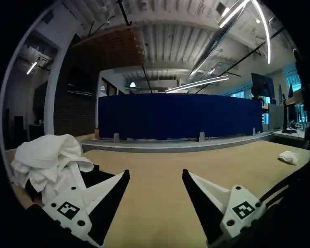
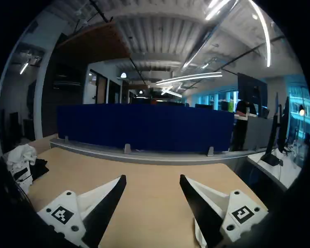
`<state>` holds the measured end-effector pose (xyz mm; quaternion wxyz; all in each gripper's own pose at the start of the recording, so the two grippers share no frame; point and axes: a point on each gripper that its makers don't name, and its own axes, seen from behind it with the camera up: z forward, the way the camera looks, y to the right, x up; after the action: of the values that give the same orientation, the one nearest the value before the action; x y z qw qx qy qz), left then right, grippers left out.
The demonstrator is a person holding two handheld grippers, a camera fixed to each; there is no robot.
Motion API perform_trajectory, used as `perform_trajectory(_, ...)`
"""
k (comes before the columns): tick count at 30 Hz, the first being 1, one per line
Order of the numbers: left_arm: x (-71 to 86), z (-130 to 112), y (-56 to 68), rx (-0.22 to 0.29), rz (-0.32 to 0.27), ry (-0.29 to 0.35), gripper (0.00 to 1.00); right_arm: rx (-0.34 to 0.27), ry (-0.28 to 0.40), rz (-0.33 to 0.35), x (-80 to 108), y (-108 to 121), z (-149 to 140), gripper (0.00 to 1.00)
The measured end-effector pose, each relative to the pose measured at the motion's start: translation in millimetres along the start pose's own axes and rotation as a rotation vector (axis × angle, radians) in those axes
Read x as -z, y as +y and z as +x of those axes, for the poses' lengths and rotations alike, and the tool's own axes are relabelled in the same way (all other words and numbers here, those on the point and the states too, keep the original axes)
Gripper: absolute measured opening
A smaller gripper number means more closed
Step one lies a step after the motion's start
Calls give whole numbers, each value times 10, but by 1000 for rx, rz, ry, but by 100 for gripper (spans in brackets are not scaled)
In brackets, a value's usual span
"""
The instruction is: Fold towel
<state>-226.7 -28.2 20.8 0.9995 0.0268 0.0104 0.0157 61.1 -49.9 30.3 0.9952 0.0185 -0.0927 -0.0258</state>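
A crumpled white towel (image 1: 47, 159) lies heaped on the wooden table (image 1: 163, 165) at the left, right against the outer side of my left gripper's left finger (image 1: 95, 198). My left gripper (image 1: 155, 182) is open, with bare tabletop between its fingers. In the right gripper view the same towel (image 2: 20, 156) is a small heap at the far left, with a white and black piece (image 2: 22, 175) under it that looks like the other gripper. My right gripper (image 2: 152, 184) is open over the bare table (image 2: 155, 173) and holds nothing.
A small white cloth (image 1: 288, 157) lies near the table's right edge. A long blue partition (image 1: 175, 115) on a grey rail (image 1: 175, 144) closes off the far side. Desks with monitors (image 2: 275, 132) stand to the right past the table's edge.
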Motion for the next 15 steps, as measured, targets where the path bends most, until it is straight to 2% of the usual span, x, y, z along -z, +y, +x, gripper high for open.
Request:
perform_trajectory(8, 0, -8, -8, 0, 0, 0, 94, -44, 33, -20, 8, 182, -82, 100)
perform_trajectory(15, -2, -10, -11, 0, 0, 0, 94, -78, 50, -18, 51, 303, -398, 100)
